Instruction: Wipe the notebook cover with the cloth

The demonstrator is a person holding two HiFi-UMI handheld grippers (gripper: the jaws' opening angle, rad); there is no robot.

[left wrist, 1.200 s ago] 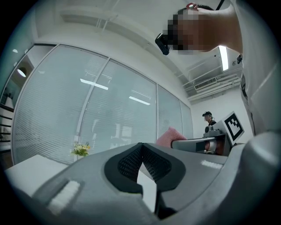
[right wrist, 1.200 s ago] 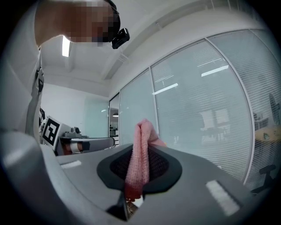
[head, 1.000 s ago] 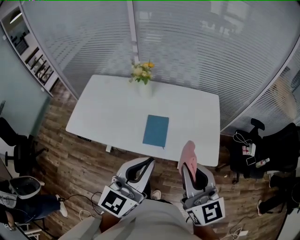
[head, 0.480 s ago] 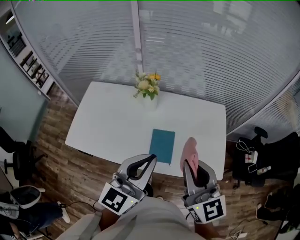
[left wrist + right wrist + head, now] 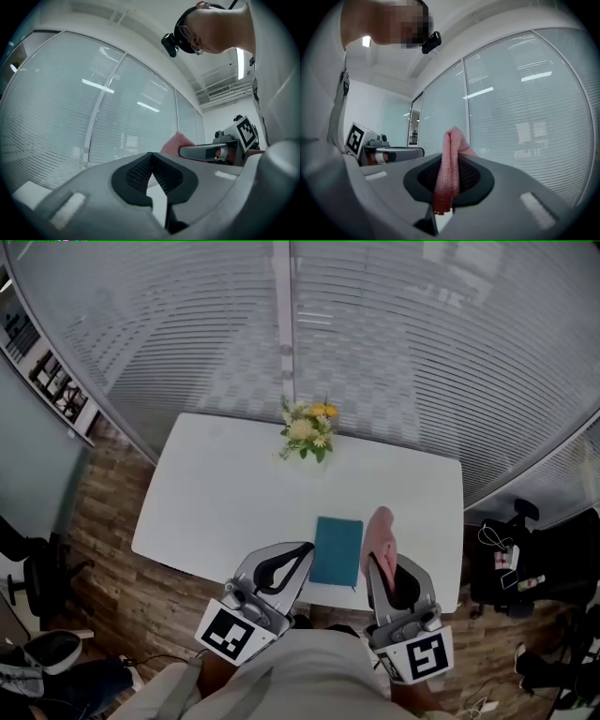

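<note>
A teal notebook (image 5: 337, 551) lies flat near the front edge of the white table (image 5: 225, 502). My right gripper (image 5: 382, 563) is shut on a pink cloth (image 5: 379, 536), which sticks up from its jaws just right of the notebook. The right gripper view shows the pink cloth (image 5: 451, 164) pinched between the pads and pointing up. My left gripper (image 5: 302, 554) is shut with nothing in it, its tips at the notebook's near left corner. In the left gripper view the left gripper (image 5: 151, 161) points at the glass wall, with the cloth (image 5: 176, 143) and the right gripper (image 5: 206, 151) beside it.
A vase of yellow and white flowers (image 5: 307, 429) stands at the table's back edge. A glass wall with blinds (image 5: 375, 334) rises behind. A black chair with cables (image 5: 525, 563) sits right of the table, and wooden floor (image 5: 103, 521) on the left.
The table and notebook have come closer and lower in the head view. Both grippers now reach the table's front edge beside the notebook. The cloth stays held.
</note>
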